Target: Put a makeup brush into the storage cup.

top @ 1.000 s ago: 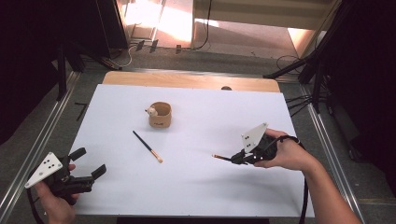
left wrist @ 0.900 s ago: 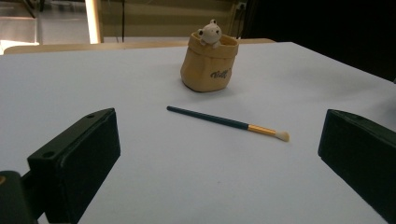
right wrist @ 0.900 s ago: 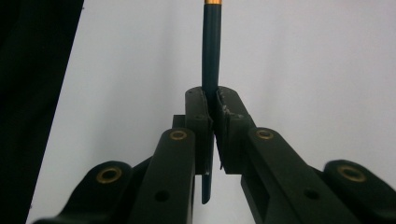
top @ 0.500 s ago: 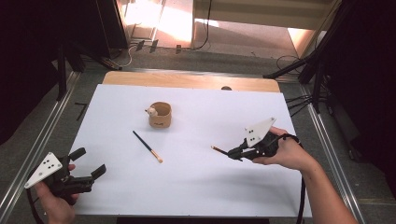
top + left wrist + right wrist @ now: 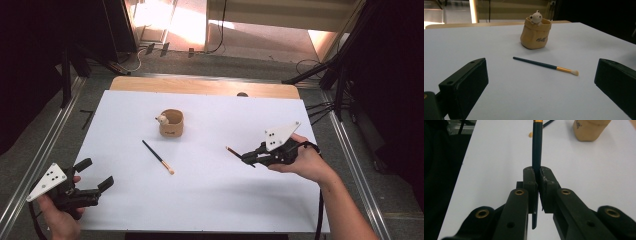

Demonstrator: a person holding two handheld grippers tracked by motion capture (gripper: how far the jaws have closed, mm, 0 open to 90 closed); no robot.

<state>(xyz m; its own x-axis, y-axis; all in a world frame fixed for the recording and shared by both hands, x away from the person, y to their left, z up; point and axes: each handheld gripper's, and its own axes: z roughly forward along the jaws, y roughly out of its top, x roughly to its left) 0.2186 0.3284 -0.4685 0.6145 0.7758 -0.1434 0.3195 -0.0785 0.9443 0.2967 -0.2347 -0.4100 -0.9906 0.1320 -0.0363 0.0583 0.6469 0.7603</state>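
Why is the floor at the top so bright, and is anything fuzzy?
High view: light glares on the floor beyond the table, dark at the sides. Right gripper view: the held brush looks sharp, the pouch behind is blurry.

We see a white table top (image 5: 210,195) with a wooden edge strip (image 5: 200,86) at its far side. Near the middle stands a tan pouch-shaped holder (image 5: 171,123) with a small bear figure (image 5: 162,119) on its rim. Black stand legs (image 5: 320,75) rest on the grey floor (image 5: 250,67) beyond.
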